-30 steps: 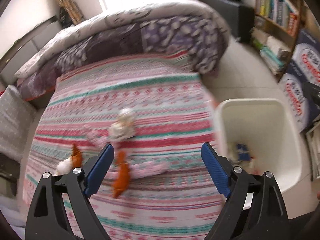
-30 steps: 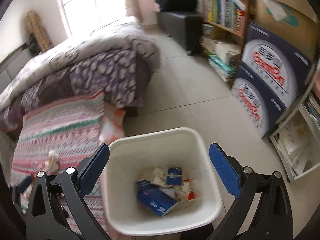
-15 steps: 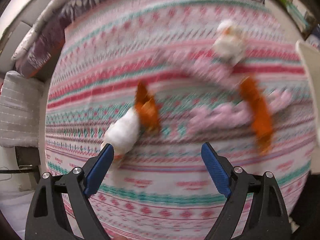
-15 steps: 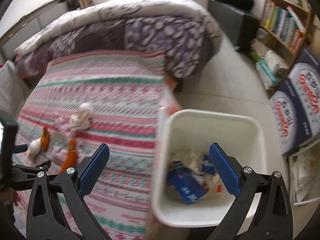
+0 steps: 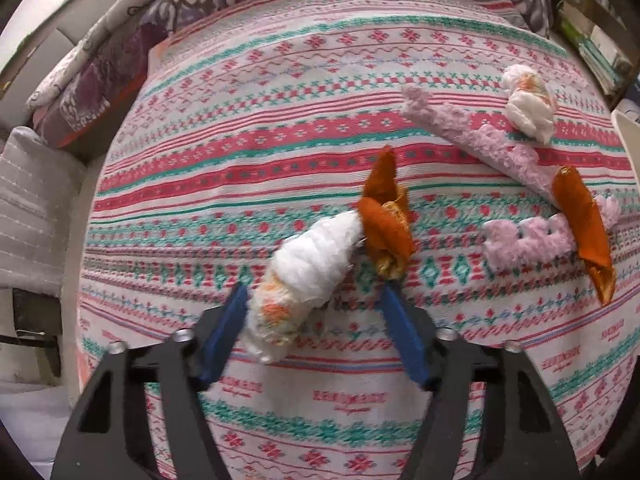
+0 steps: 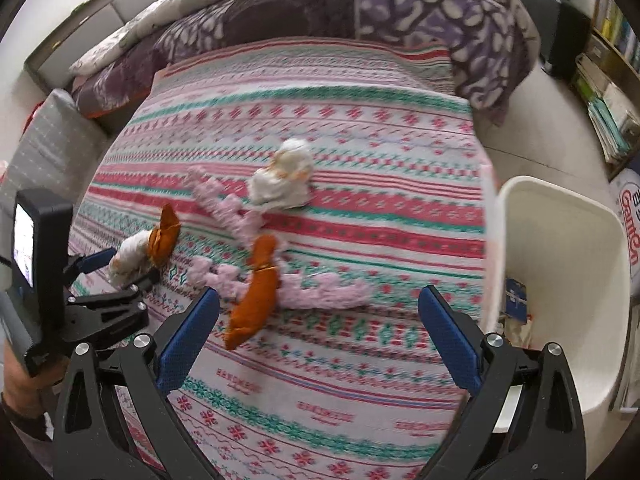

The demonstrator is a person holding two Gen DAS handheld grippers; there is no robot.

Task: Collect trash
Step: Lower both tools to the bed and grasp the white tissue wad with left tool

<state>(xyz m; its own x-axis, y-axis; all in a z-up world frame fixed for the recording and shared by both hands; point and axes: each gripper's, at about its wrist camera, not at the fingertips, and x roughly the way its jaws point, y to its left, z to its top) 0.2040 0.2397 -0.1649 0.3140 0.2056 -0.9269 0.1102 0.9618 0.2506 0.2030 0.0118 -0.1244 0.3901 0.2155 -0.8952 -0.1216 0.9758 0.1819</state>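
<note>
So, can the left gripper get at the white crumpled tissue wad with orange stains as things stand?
Probably yes. The left gripper is open with the white crumpled tissue wad lying between its fingers on the striped bedspread; only the orange peel touches its far end.

A striped pink, red and green bedspread [image 6: 360, 208] is covering the bed, with a purple patterned quilt [image 6: 400, 12] lying bunched along its far edge. Pale floor tiles [image 6: 552, 136] are running past a bookshelf [image 6: 608, 92] at right.
</note>
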